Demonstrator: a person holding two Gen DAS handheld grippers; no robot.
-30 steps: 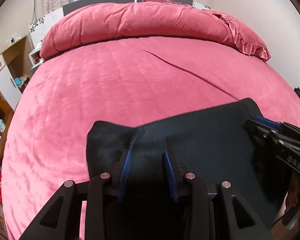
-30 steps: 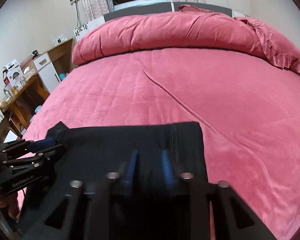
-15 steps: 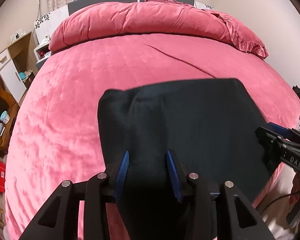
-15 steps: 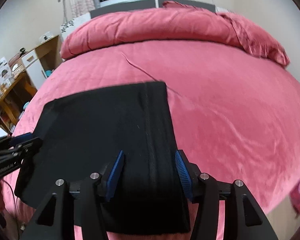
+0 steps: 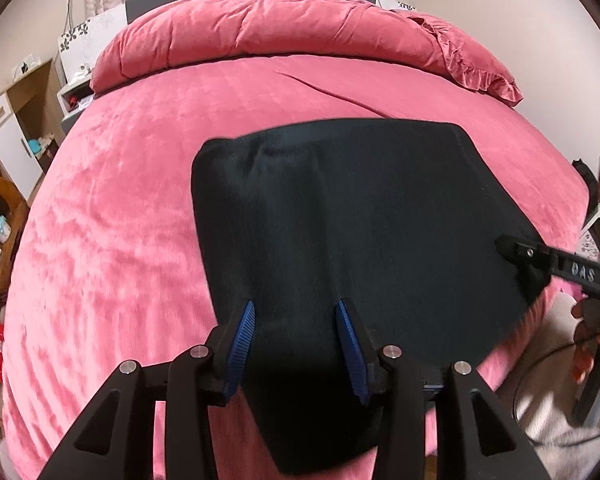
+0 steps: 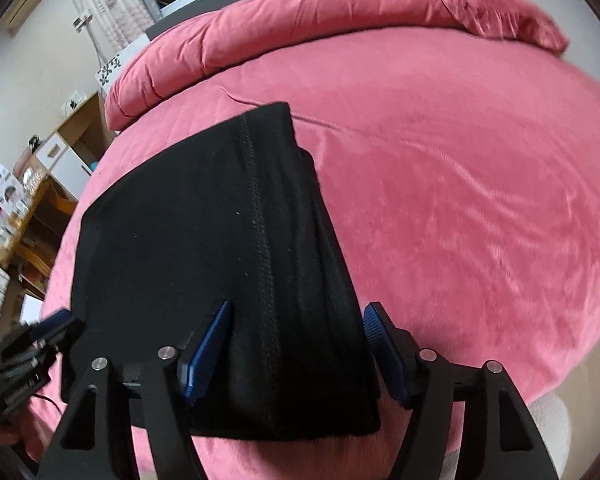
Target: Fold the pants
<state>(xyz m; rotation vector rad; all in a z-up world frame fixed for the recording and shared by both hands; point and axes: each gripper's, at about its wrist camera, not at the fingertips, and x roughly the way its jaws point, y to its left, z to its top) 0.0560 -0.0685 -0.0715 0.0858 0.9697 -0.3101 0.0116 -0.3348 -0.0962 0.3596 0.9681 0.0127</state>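
Bed (image 5: 140, 208) under a pink velvet cover carries the folded black pants (image 5: 360, 220) at its near edge, pink duvet (image 5: 284, 32) heaped at the bed's far end. Left gripper (image 5: 296, 344) and right gripper (image 6: 296, 344) straddle the pants' near hem, jaws opening, pads clear of the cloth.

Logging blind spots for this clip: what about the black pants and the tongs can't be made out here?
- Pants, left wrist view: near edge hidden behind the left tongs, whose jaws are opening.
- Pants, right wrist view: left corner hidden by the other tongs' blurred body.
- Right tongs, jaws opening: whether the pads touch the cloth is unclear.
- How many layers: not discernible.
- Bed: far side blurred.
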